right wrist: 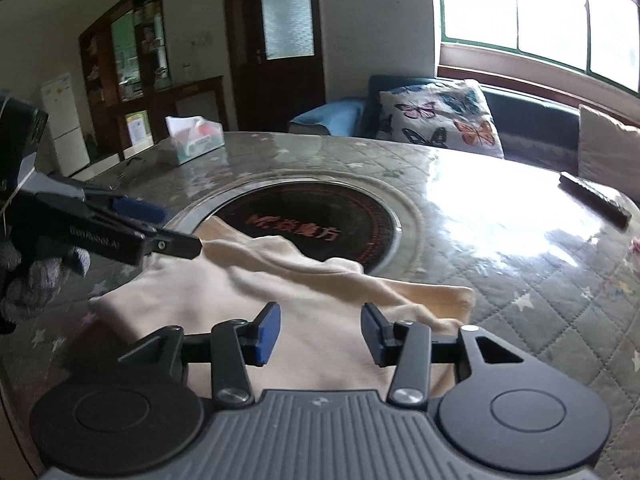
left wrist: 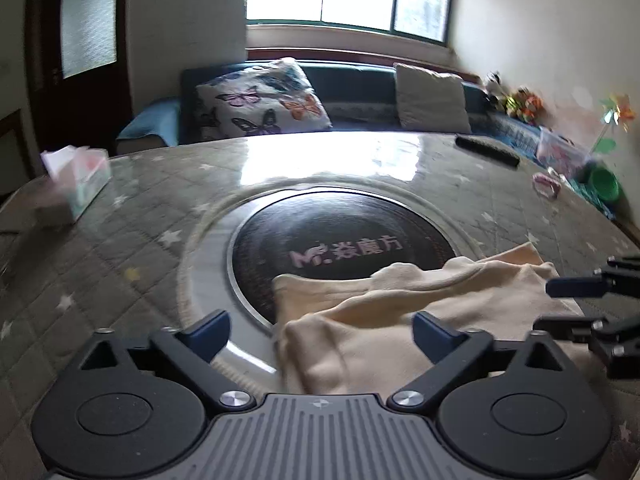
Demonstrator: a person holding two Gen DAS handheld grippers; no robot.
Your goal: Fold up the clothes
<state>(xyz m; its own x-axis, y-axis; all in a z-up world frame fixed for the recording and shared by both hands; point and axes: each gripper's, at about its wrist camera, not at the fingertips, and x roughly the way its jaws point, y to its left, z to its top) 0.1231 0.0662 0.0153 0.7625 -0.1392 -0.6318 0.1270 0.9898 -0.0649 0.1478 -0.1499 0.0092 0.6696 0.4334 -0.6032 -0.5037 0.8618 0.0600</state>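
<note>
A cream-coloured garment (left wrist: 420, 308) lies rumpled on the round table, partly over the black cooktop disc (left wrist: 340, 248). My left gripper (left wrist: 320, 336) is open just above the garment's near left part, holding nothing. In the right wrist view the same garment (right wrist: 240, 300) spreads ahead of my right gripper (right wrist: 320, 332), which is open over the cloth and empty. The left gripper (right wrist: 172, 228) shows at the left of that view, open above the garment's far edge. The right gripper (left wrist: 560, 308) shows at the right edge of the left view.
The table (left wrist: 140, 248) has a quilted star cover under glass. A tissue box (left wrist: 80, 176) stands at the left, a black remote (left wrist: 488, 150) at the far right, a pink item (left wrist: 546, 184) near it. A sofa with cushions (left wrist: 260, 100) lies behind.
</note>
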